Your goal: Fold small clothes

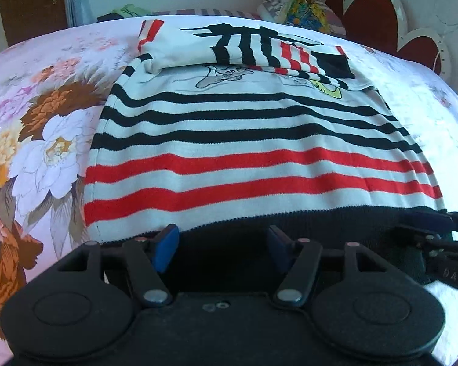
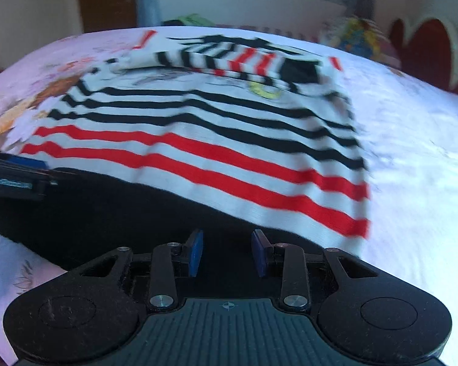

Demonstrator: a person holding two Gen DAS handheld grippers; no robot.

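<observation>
A small striped sweater (image 1: 253,152), white with black and red stripes and a black hem band (image 1: 229,244), lies flat on the bed. Its sleeves (image 1: 247,45) are folded across the chest at the far end. My left gripper (image 1: 223,244) is open, its blue pads either side of the black hem near the left corner. My right gripper (image 2: 227,251) is open over the hem (image 2: 122,213) near the right side; the sweater (image 2: 213,140) looks blurred there. The right gripper also shows at the right edge of the left wrist view (image 1: 445,244), and the left gripper at the left edge of the right wrist view (image 2: 15,177).
The bed cover (image 1: 39,122) is pink-white with large flowers. A red and white heart-shaped headboard (image 1: 390,21) stands at the far right. A pile of colourful cloth (image 1: 302,9) and a green item (image 1: 128,10) lie at the far edge, below a window wall.
</observation>
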